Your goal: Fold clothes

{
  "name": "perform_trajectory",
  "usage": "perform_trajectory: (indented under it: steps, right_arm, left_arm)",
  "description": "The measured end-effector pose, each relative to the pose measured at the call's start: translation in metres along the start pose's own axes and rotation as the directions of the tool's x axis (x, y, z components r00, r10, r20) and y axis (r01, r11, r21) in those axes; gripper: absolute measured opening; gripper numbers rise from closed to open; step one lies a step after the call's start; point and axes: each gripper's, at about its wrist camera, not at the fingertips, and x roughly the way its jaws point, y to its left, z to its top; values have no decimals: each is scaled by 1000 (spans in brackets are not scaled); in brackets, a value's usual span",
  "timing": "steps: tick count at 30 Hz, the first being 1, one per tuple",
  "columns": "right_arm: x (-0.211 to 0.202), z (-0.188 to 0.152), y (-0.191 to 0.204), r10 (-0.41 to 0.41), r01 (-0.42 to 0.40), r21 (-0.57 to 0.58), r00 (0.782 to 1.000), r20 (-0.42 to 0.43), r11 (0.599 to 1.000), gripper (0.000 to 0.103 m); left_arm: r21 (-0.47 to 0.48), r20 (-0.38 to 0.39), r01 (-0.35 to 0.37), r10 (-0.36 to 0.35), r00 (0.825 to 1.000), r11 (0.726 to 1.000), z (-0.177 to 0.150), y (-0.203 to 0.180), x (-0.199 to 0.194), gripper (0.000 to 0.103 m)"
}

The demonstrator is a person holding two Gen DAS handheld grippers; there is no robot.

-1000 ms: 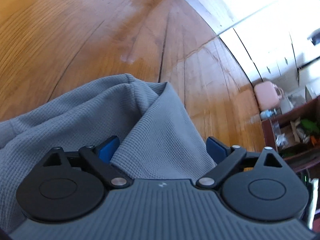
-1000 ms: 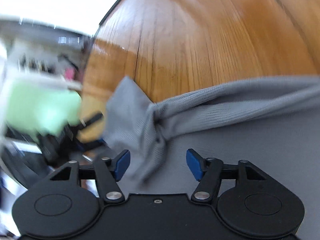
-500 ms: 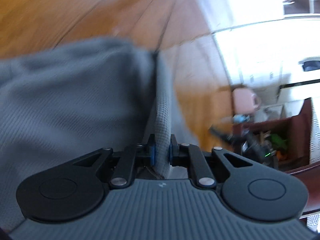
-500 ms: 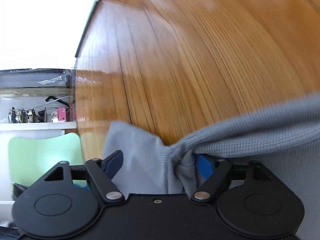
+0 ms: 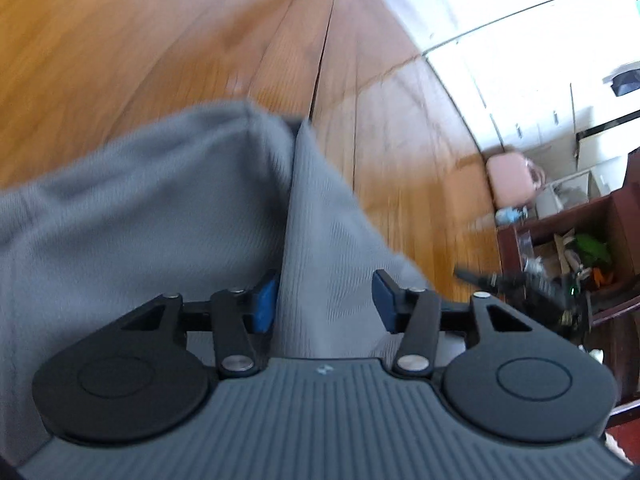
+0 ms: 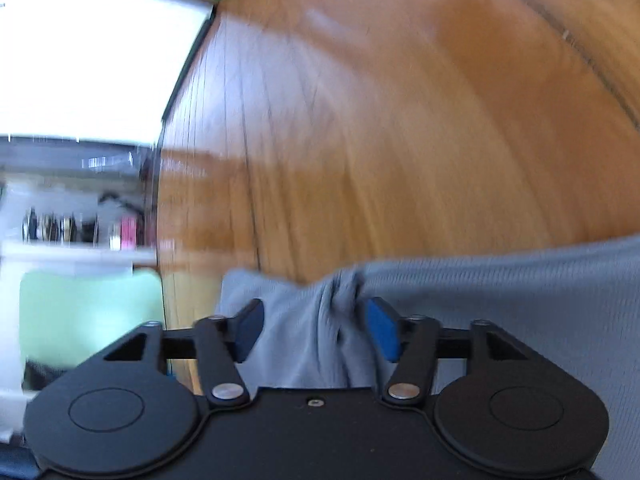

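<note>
The left tongs (image 5: 324, 300) are held low over the wooden surface (image 5: 160, 40), pointed along its boards toward the far edge. Their blue pads (image 5: 264, 304) are spread apart, and a fold of the grey garment (image 5: 160, 216) stands between them; it lies against the left pad, while the right pad is clear of it, so nothing is clamped. The right tongs (image 6: 316, 328) are likewise held low, aimed across the surface (image 6: 400, 120) toward its left edge. Their pads (image 6: 380, 328) are also parted, with a bunched, twisted part of the garment (image 6: 520, 304) between them, unpinched.

In the left wrist view, the cloth is seen heaped in a raised fold near the camera, and a pink bag (image 5: 512, 180) and a dark shelf (image 5: 592, 248) are shown beyond the surface's right edge. In the right wrist view, the cloth is seen stretched rightward as a flat sheet, and a pale green chair (image 6: 88, 320) is shown past the left edge. Both views are blurred.
</note>
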Motion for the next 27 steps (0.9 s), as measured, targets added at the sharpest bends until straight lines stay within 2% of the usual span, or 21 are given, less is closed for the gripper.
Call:
perform_trajectory:
  steps: [3,4,5,6,7,8,11,13,14,15,16,17,18,21,24,26,27]
  right_arm:
    - [15,0,9,-21,19,-25,998,-61,1000,68]
    - [20,1,12,-29,27,-31,997,-76,999,68]
    - [25,2,14,-38,35,-38,995,-92,999,69]
    - [30,3,17,-47,42,-45,993,-107,998,69]
    - [35,4,20,-56,50,-52,991,-122,997,69]
    - [38,6,24,-60,53,-62,991,-117,997,69]
    - [43,11,34,-69,59,-106,993,-93,993,68]
    - [43,13,36,-72,61,-137,995,-74,989,60]
    - [44,14,34,-64,55,-134,995,-71,990,56]
    - [41,14,26,-51,42,-124,996,-67,991,51]
    - [42,13,22,-40,33,-113,997,-61,993,47]
    - [41,11,16,-32,26,-102,998,-54,994,38]
    - [37,11,10,-30,25,-100,998,-50,995,28]
    - [27,8,-2,-29,25,-118,999,-34,993,16]
    - [22,3,3,-42,35,-149,998,-41,988,15]
    - [18,0,5,-52,43,-156,997,-54,987,16]
    - [16,-1,6,-58,48,-159,996,-61,986,21]
  left_arm:
    - [15,44,13,-13,999,1000,15,0,6,57]
    - [6,16,20,-20,1000,1000,17,-1,14,57]
    - [-3,-13,26,-26,1000,1000,18,-2,21,49]
    - [-8,-39,31,-32,999,999,19,-4,28,37]
    - [6,-54,28,-27,998,1000,16,-9,30,8]
    - [16,-66,31,-30,997,999,12,-14,31,5]
    - [-36,-50,173,-175,983,984,-2,-23,12,6]
    - [-63,-48,231,-234,971,971,-11,-26,4,8]
    - [-73,-81,216,-221,972,974,-17,-25,7,8]
    - [-75,-140,160,-170,975,984,-25,-23,14,8]
    - [-62,-198,72,-83,977,995,-32,-19,20,8]
    - [-48,-246,-2,-10,969,999,-38,-16,26,4]
    - [-56,-245,12,-25,969,998,-40,-14,26,7]
    - [-64,-223,44,-58,973,997,-36,-11,18,8]
    - [-46,-180,66,-74,981,997,-26,-13,12,23]
    - [-48,-154,85,-92,984,995,-22,-10,8,41]
    - [-51,-148,91,-98,984,995,-22,-8,8,45]
